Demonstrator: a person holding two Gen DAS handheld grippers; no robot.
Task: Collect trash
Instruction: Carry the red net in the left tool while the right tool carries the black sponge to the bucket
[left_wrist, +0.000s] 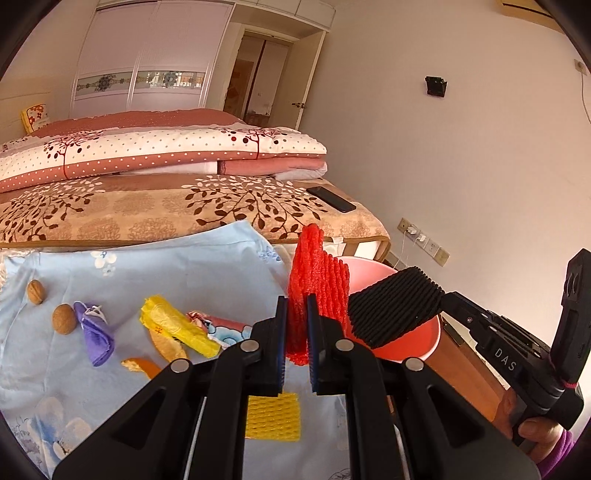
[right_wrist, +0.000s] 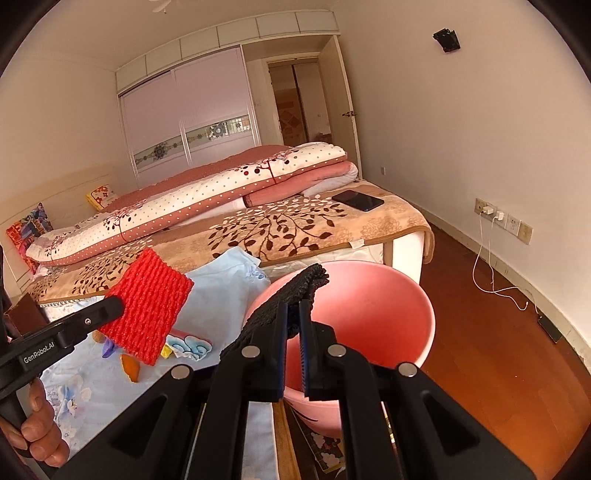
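Your left gripper (left_wrist: 297, 321) is matt black plastic and pinches ribbed red foam netting (left_wrist: 317, 284); the right gripper (right_wrist: 293, 325) clamps the same ribbed netting in black (right_wrist: 299, 295). The pink basin (right_wrist: 369, 314) looks smooth plastic. The blue floral cloth (left_wrist: 184, 266) is soft and matt, the floor (right_wrist: 498, 350) glossy wood.

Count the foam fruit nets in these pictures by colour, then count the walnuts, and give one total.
Red foam net: 1, clamped in the left hand-held gripper
Black foam net: 1, clamped in the right hand-held gripper
Yellow foam net: 1, lying on the blue cloth
Walnuts: 2
Total: 5
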